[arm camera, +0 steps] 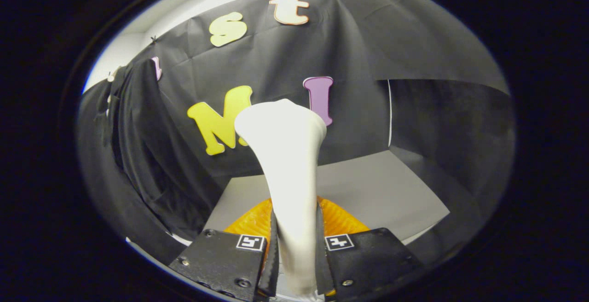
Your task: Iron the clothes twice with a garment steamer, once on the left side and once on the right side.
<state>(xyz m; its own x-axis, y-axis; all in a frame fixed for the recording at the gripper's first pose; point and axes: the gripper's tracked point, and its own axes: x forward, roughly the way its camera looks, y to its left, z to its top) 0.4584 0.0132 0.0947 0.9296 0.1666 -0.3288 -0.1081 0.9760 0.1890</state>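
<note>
The tool (297, 246) is clenched on the white garment steamer (287, 173), both fingers pressing its handle. The steamer's head rises beyond the fingertips, above an orange ribbed object (340, 221) on the grey tabletop (391, 191).

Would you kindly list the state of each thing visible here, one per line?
tool: shut on the garment steamer's handle.
garment steamer: held upright between the fingers, head flaring above them.
orange ribbed object: lying on the grey surface behind the steamer.
</note>
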